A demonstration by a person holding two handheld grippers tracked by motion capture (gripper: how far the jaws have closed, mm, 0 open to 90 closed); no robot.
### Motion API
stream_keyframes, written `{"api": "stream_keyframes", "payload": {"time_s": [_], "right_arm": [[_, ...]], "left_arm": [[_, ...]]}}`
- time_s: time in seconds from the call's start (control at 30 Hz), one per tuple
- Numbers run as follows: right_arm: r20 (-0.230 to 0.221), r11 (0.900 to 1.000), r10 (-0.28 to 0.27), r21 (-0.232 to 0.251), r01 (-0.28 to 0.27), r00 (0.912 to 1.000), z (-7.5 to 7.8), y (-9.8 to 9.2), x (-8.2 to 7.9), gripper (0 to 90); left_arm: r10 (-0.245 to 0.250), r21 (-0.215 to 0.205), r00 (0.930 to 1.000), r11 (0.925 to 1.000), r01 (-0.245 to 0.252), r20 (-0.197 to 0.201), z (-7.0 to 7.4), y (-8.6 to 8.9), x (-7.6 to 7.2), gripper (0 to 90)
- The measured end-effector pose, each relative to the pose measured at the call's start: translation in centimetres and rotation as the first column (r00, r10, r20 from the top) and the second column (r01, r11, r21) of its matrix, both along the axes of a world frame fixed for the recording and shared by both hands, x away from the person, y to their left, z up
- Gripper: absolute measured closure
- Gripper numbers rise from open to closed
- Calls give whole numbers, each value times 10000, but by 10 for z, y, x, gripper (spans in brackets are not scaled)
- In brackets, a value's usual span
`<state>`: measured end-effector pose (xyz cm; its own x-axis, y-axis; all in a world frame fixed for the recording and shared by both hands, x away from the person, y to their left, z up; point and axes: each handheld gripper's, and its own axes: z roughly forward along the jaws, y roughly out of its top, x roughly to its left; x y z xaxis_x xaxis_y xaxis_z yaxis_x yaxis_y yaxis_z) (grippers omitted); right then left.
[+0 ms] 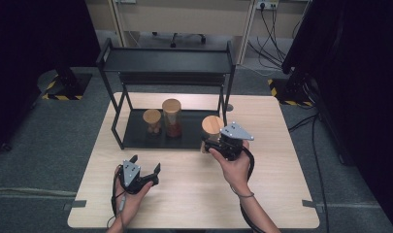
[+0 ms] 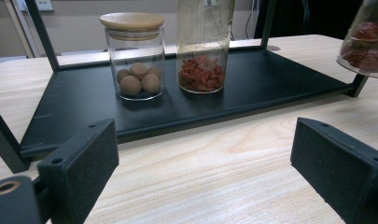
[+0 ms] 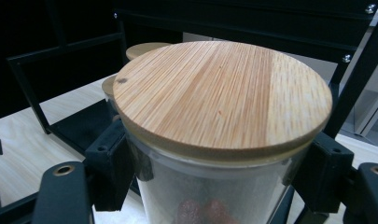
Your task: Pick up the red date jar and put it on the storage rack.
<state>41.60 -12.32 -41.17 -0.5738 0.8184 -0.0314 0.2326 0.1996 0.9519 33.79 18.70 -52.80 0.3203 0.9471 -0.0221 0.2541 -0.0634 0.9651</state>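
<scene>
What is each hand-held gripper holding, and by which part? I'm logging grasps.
The right hand-held gripper clamps a jar by its glass wall, just under the lid. The left hand-held gripper holds nothing.

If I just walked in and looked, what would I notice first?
Probably the glass jar with a bamboo lid, clamped in the right gripper at the right front corner of the black rack. Next, two more jars standing on the rack's bottom shelf: a short jar of brown balls and a tall jar of red pieces. The left gripper rests open on the wooden table.
</scene>
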Motion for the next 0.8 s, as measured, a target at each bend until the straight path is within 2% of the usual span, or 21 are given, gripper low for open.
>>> {"api": "stream_keyframes", "payload": {"time_s": [0.8], "right_arm": [[-64,9998,-147,102,147,9999,6,19,26,258]], "left_arm": [[-22,22,10000,10000,22,18,0,0,0,73]]}}
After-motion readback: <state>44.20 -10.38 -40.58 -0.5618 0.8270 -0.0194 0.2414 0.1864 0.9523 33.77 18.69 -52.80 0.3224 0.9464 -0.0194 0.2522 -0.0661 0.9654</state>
